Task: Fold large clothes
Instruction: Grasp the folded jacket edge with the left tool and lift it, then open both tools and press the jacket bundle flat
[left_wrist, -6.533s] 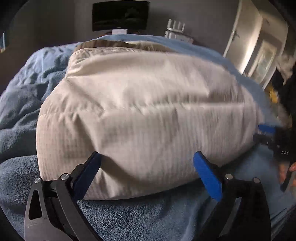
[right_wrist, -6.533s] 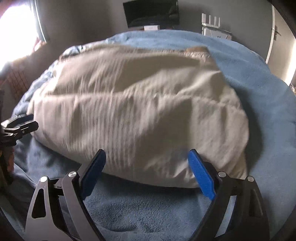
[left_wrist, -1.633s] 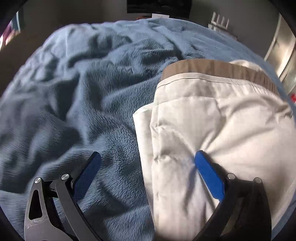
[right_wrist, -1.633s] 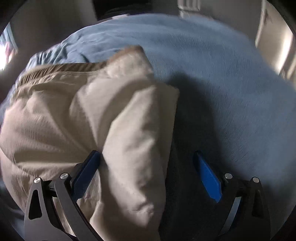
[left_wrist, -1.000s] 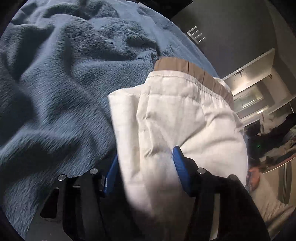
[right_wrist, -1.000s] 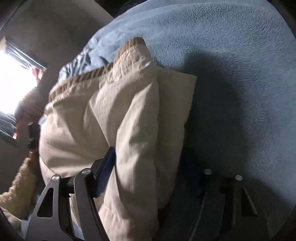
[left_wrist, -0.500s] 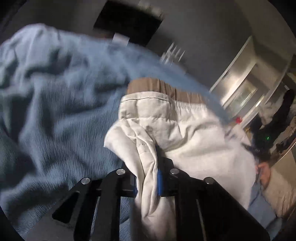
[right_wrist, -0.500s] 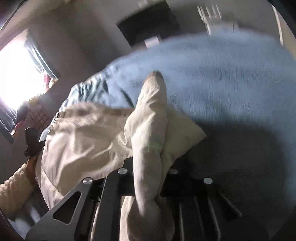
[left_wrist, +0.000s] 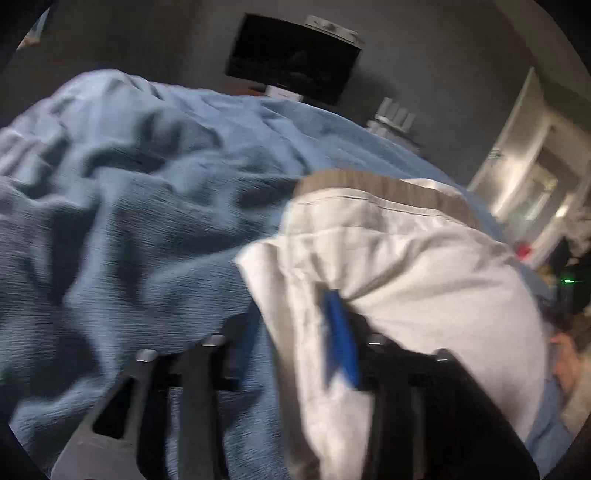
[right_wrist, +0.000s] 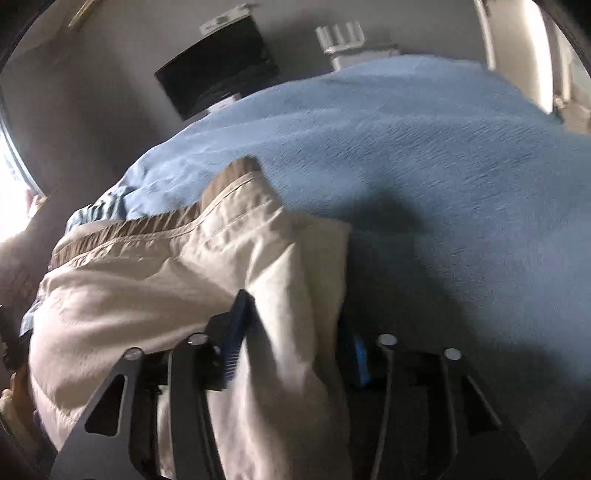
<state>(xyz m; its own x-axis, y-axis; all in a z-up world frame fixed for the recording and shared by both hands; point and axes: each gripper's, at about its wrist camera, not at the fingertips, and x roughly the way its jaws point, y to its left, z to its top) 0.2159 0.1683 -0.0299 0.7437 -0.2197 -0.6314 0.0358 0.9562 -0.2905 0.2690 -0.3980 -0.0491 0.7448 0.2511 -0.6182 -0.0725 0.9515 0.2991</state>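
Nearest the left wrist camera, the left hand-held gripper (left_wrist: 295, 332) has its jaws part-way apart, having just been opening, with the near-left edge of the cream garment (left_wrist: 424, 273) between them; the blue pad (left_wrist: 341, 339) lies against the cloth, but through the blur I cannot tell whether it bites. The right hand-held gripper (right_wrist: 295, 332) matches it at the garment's (right_wrist: 155, 280) near-right edge, jaws likewise just opened to a middling gap, a thick fold of cloth between the pads. The garment lies on the bed's blue blanket (left_wrist: 129, 206), already a compact, layered bundle with its tan waistband (left_wrist: 384, 186) at the far side, so the folding looks well along; probably one last fold or a tidy-up remains, though I judge that only from its shape. Half a second earlier both pairs of jaws were pinched tight on bunched cloth; now they stand wider and the folds sag lower. Several seconds back the garment lay broader and flatter. Beyond the bed a dark screen (left_wrist: 291, 74) hangs on the grey wall.
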